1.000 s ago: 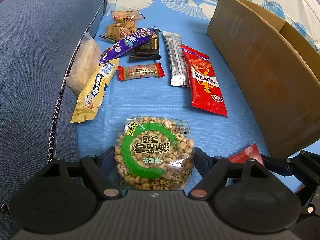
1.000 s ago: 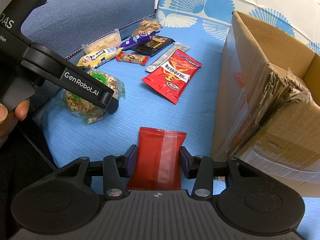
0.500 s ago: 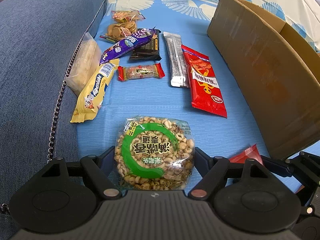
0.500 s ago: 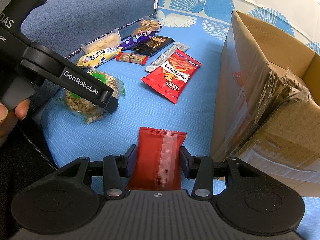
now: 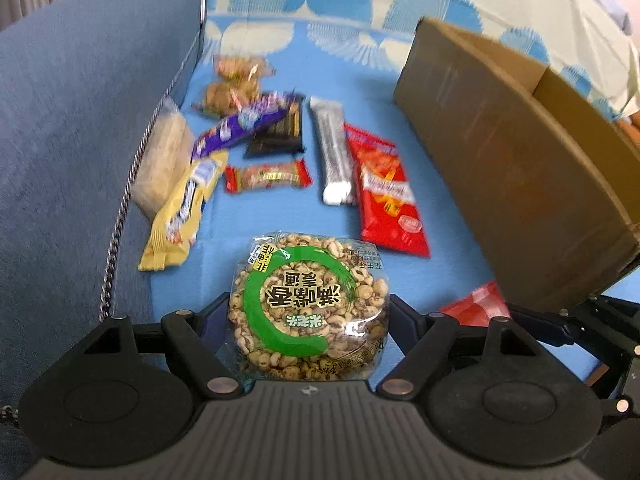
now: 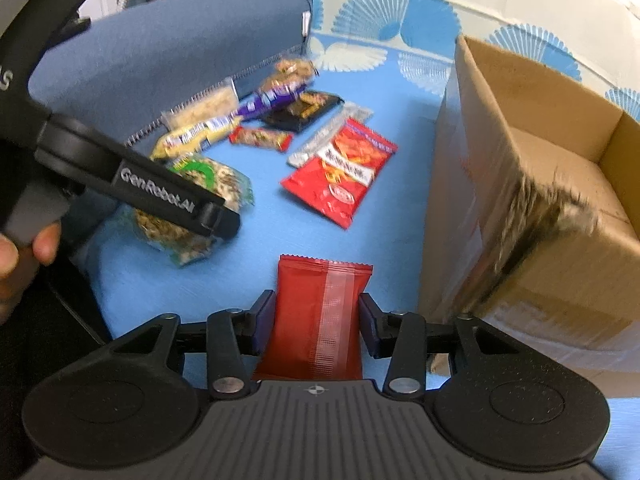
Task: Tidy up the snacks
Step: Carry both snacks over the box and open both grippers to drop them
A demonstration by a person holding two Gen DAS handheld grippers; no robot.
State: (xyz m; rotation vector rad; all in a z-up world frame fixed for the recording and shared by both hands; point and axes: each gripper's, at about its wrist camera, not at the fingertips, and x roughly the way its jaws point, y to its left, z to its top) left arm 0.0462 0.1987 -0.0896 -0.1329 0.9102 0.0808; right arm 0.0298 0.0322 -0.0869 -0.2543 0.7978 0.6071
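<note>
Setting: a blue cloth [image 5: 280, 224] with a pale fan-patterned border covers a soft seat, bounded on one side by a blue upholstered cushion [image 5: 80, 128] edged with a zipper. An open cardboard box [image 6: 532, 184] stands on the cloth and serves as landmark below.

Left wrist view: the left gripper [image 5: 309, 312] is clenched on a round puffed-grain snack pack [image 5: 308, 308] with a green ring label, one finger pressed to each side of the wrapper. Beyond the pack, on the cushion side of the box, lie a red chip bag [image 5: 386, 192], a silver bar [image 5: 332, 156], a small red-ended candy [image 5: 267, 176], a yellow wafer pack [image 5: 180, 216], a purple bar [image 5: 244, 124] overlapping a black packet [image 5: 280, 132], a clear bag of pale crackers [image 5: 162, 156] against the cushion, and a bag of brown cookies [image 5: 234, 84] farthest away. Only a corner of the red packet [image 5: 476, 304] shows, just beside the box's near corner.

Right wrist view: the right gripper [image 6: 316, 318] grasps that red packet [image 6: 318, 316] whole, both fingers touching its edges, close beside the box wall. This view alone shows the box interior, its torn near corner, the left gripper from outside with the grain pack beneath it, and the person's fingers [image 6: 24, 248] on its handle. Both views are motion-blurred.
</note>
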